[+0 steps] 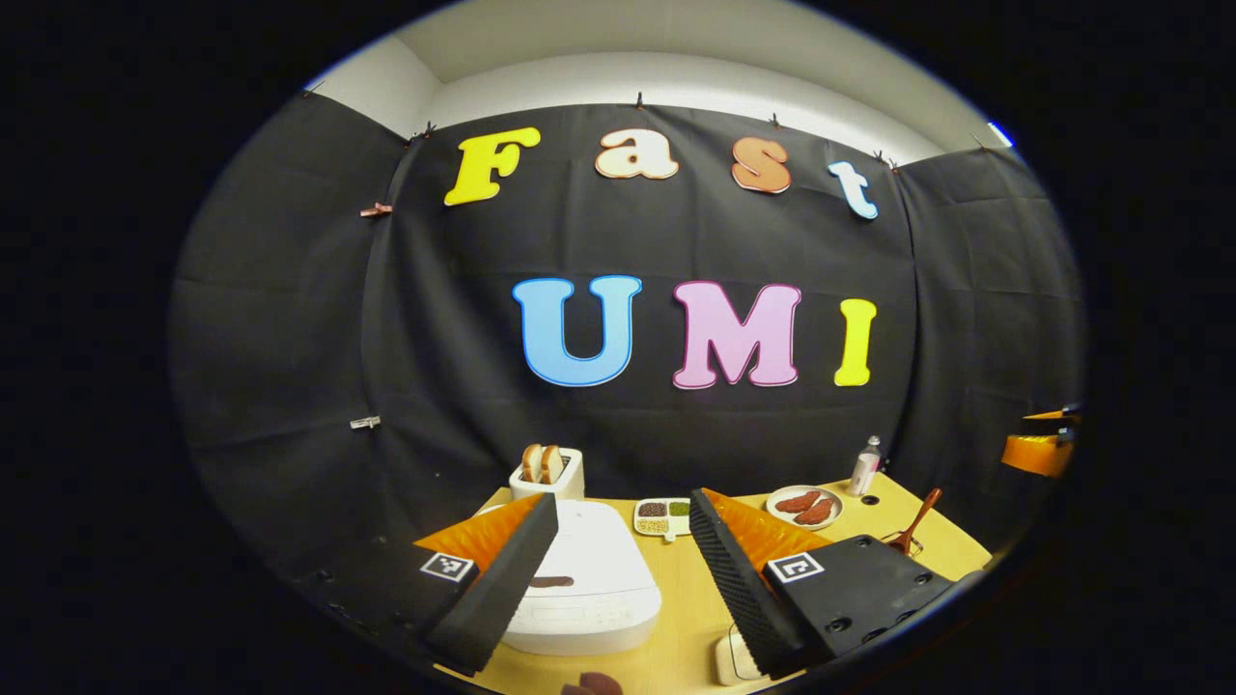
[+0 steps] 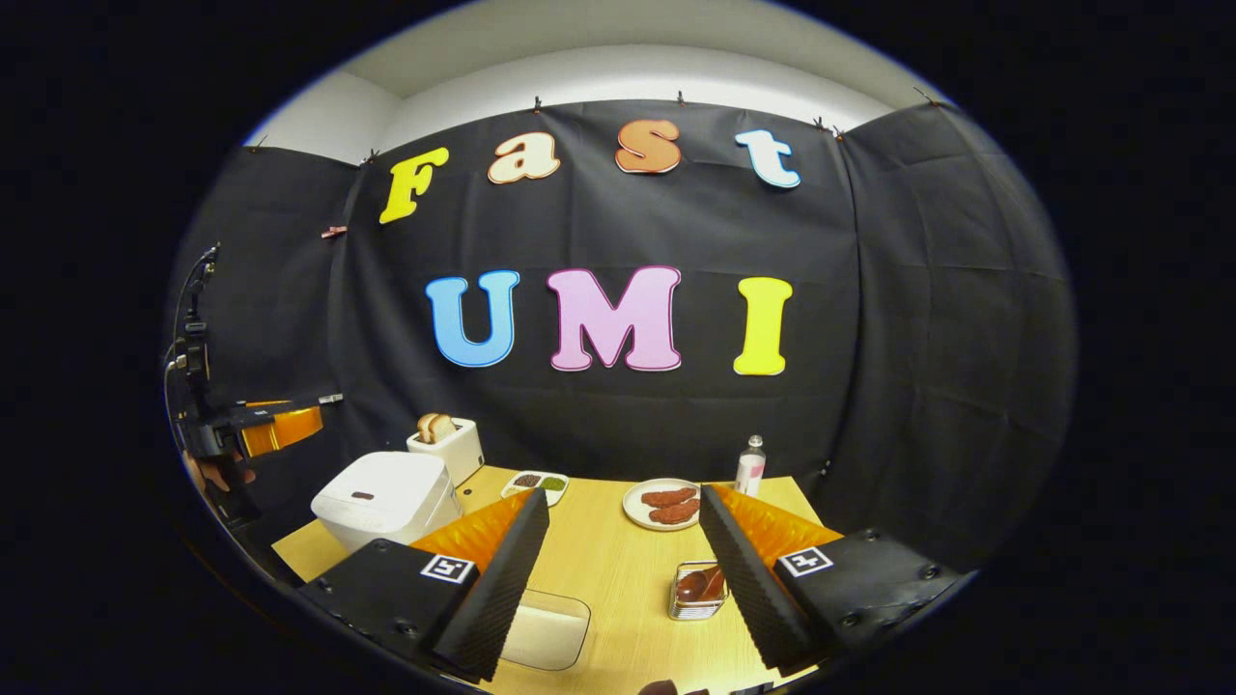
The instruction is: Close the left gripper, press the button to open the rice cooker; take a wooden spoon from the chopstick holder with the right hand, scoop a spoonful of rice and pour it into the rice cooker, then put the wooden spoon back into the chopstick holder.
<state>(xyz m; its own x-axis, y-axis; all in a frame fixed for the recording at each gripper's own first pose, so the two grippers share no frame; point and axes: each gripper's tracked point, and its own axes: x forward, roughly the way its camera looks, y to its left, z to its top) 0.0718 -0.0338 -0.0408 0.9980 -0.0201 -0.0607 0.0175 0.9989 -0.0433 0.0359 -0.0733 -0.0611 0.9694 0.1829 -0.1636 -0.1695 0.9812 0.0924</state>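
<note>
Table edge cut off; rice cooker part-hidden behind left gripper; both grippers' fingers spread, empty

The rice cooker under the left claw is white, with a small dark brown button on its lid. The surface is light yellow wood. Ahead of the left claw, the toaster is cream white and holds golden brown bread. The divided dish is white, with brown, green and yellow parts. The plate ahead of the right claw is white and carries reddish brown pieces. The wooden spoon is dark reddish brown. The bottle is white with a pink band.
</note>
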